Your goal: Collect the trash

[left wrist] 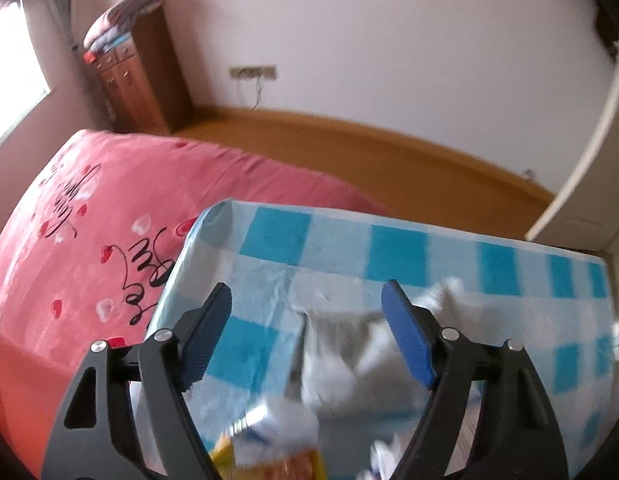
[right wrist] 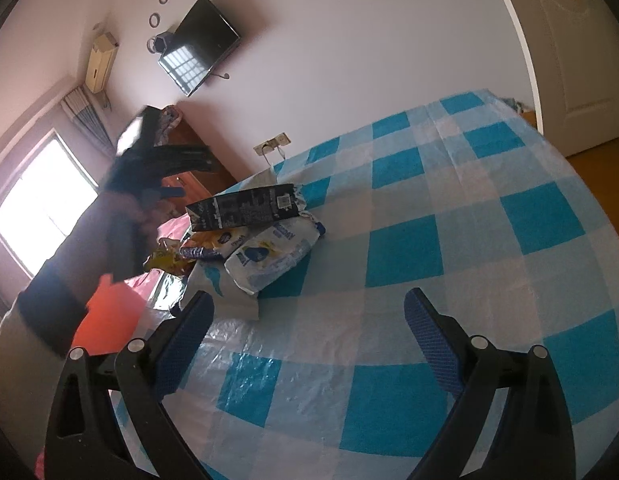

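The left tongs (left wrist: 307,320) were seen partly apart over the counter (left wrist: 429,248), nothing clamped between them; blurred white wrappers (left wrist: 341,356) lay beneath. The right tongs (right wrist: 307,320) were spread wide over bare checked cloth, holding nothing. Only the right wrist view showed the trash pile whole: a black carton (right wrist: 245,210) resting on white packets (right wrist: 273,256) and a yellow wrapper (right wrist: 167,258), close to the counter's left edge, with a sleeved arm (right wrist: 69,276) beside it. Only the left wrist view showed the pink bed (left wrist: 89,220) just past that edge. Open cloth was seen to the pile's right.
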A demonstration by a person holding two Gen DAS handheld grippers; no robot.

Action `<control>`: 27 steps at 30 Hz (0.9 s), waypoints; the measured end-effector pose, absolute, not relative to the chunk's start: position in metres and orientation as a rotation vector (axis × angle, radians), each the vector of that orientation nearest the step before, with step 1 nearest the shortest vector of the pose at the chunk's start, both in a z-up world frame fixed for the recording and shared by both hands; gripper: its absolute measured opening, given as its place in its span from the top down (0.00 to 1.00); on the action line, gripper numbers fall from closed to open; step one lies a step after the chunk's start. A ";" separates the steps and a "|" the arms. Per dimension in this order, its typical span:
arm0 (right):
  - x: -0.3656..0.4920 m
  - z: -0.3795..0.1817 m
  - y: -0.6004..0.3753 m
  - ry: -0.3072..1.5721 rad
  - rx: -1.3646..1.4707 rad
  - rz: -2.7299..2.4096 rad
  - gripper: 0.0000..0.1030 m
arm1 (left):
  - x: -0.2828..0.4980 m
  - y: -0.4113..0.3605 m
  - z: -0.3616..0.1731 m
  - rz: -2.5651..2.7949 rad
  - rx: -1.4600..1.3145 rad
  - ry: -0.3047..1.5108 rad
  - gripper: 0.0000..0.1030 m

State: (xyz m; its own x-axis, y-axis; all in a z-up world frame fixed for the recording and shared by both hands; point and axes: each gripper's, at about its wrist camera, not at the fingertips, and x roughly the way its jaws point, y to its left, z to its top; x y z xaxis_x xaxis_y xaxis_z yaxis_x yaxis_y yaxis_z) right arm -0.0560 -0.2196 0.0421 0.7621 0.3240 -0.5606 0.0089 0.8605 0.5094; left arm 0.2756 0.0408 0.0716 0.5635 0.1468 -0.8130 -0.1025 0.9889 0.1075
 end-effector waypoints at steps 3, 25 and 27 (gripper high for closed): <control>-0.055 0.039 -0.224 0.697 0.528 0.182 0.08 | 0.296 0.051 0.055 0.180 0.002 1.033 0.33; -0.058 0.035 -0.237 0.703 0.597 0.203 0.08 | 0.229 -0.001 0.026 0.012 0.164 1.141 0.51; -0.059 0.036 -0.237 0.702 0.593 0.201 0.08 | 0.212 -0.008 0.026 -0.019 0.168 1.141 0.52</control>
State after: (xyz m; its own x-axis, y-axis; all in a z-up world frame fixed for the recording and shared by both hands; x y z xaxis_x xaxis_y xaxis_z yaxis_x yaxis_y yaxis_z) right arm -0.0590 -0.2372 0.0355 0.7524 0.3664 -0.5474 0.0203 0.8177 0.5752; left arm 0.2120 -0.0083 0.0257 0.4184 0.0711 -0.9055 0.1004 0.9872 0.1239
